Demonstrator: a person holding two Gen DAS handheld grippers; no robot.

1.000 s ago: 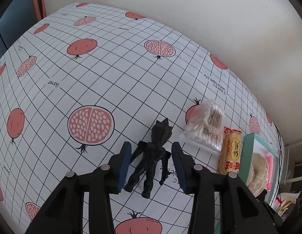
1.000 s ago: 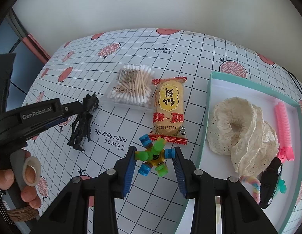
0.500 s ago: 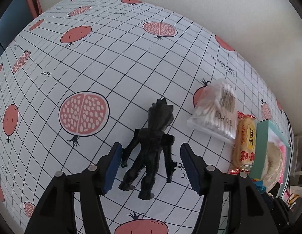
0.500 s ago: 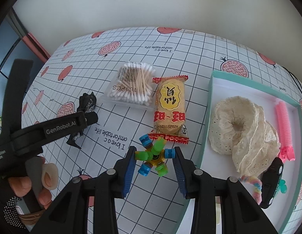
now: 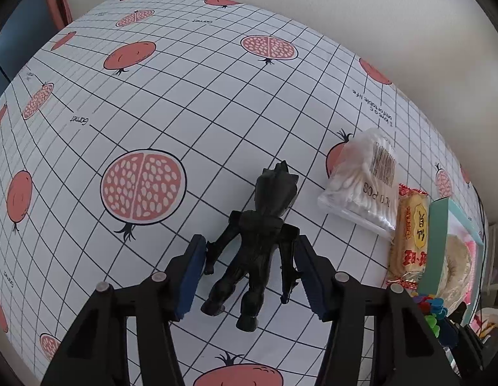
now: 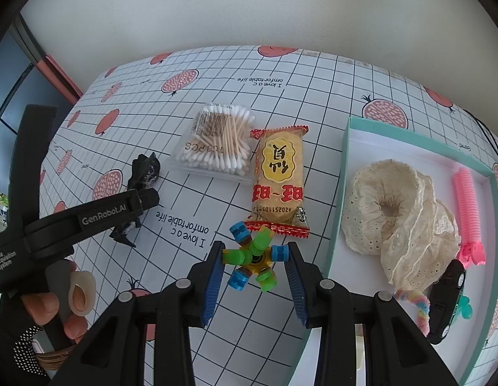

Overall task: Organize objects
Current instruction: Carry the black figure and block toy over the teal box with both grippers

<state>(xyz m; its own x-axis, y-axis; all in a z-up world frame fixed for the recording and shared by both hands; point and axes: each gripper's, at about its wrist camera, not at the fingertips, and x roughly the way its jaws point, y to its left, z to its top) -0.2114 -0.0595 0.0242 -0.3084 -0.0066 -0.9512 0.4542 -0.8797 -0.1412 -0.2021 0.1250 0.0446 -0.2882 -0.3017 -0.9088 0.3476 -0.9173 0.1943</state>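
Note:
A black toy figure [image 5: 258, 241] lies face down on the pomegranate tablecloth [image 5: 152, 96]. My left gripper [image 5: 249, 267] straddles its body, and both blue pads press against its arms. In the right wrist view the figure [image 6: 142, 173] is partly hidden behind a left gripper finger [image 6: 120, 209]. My right gripper [image 6: 253, 267] is shut on a green, blue and yellow spinner toy [image 6: 252, 257], just left of the teal tray [image 6: 342, 173].
A cotton swab pack [image 6: 216, 141] and a yellow snack packet [image 6: 279, 177] lie between the figure and the tray. The tray holds a cream lace scrunchie [image 6: 393, 206], a pink clip [image 6: 467, 212] and a black toy car [image 6: 448, 302]. A hand [image 6: 56, 305] grips the left handle.
The left gripper widened, moved forward around the figure, then narrowed onto its arms. The right gripper and its spinner stayed put.

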